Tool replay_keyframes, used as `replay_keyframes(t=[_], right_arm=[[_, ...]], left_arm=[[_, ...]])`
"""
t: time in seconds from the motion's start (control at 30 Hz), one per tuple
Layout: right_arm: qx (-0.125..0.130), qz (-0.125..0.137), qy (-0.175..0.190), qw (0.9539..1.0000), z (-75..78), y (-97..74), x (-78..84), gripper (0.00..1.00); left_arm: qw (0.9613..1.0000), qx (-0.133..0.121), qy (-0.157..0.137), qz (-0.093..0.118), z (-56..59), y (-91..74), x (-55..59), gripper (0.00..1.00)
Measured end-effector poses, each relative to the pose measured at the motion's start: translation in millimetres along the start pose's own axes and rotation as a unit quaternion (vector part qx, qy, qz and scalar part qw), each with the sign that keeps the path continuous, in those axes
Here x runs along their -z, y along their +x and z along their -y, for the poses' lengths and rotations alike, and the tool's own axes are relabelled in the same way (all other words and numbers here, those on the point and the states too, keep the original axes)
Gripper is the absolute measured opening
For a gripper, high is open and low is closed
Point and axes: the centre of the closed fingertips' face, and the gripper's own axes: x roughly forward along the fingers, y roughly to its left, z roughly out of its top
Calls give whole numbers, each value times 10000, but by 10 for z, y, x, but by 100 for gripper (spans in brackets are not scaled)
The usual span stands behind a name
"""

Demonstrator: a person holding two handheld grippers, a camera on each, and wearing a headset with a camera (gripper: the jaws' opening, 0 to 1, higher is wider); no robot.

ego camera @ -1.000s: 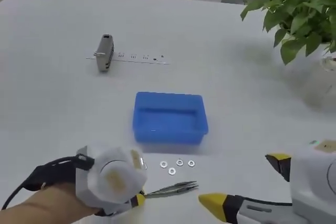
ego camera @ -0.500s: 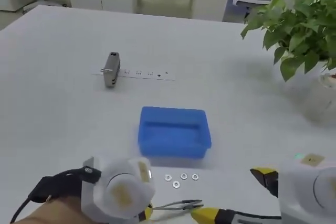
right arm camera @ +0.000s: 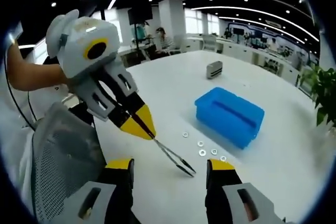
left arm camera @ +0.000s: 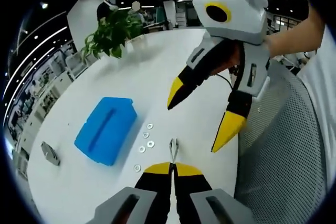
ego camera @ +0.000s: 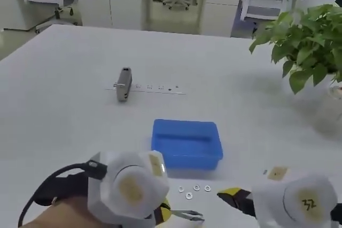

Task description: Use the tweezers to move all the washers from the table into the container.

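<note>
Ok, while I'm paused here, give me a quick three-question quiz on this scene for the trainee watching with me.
1. True or false: the left gripper is shut on the thin metal tweezers.
2. Pick one. Relative to the blue rectangular plastic container, the small silver washers lie: A) inside it; B) on the white table beside it; C) stacked on its rim.
3. Fill the gap: the right gripper has its fingers ___ (open or shut).

Key: 1 true; 2 B; 3 open.
</note>
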Motion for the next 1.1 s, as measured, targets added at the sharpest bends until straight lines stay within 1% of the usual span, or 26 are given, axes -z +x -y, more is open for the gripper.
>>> replay_keyframes(t=[0.07,0.17,0.23,0.3,0.37,0.43,0.53,0.6,0.67,0.73,0.8,1.1], right_arm=[[-92,-74,-91,9999,-49,73,17,50],[-278,-152,-219,9993,-118,178,34,42],[-309,-207,-301,9989,-130,241,45,35],[-344,-221,-381,9984,-140,301,47,33],[-480,-312,-445,9974,-180,344,63,30],[-542,-340,-613,9961,-208,373,55,27],[-571,-423,-755,9946,-225,400,52,20],[-581,-411,-797,9943,-223,403,38,17],[-622,-380,-739,9946,-226,405,8,15],[-634,-347,-717,9948,-226,407,-16,14],[-621,-331,-768,9946,-222,411,-32,12],[-623,-411,-967,9925,-183,434,-39,13]], left_arm=[[10000,3,58,9,14,-43,-28,0],[9999,15,134,23,25,-100,-66,0],[9998,35,202,25,35,-132,-92,0],[9996,47,270,8,43,-160,-112,0],[9994,55,332,24,47,-182,-136,0],[9992,77,387,15,50,-186,-146,0],[9988,103,468,-24,44,-191,-149,0],[9986,118,508,-45,42,-195,-147,0],[9984,130,553,-58,33,-199,-150,0],[9983,138,568,-61,18,-200,-151,0],[9982,151,585,-68,11,-200,-149,0],[9975,223,664,-52,-10,-193,-153,0]])
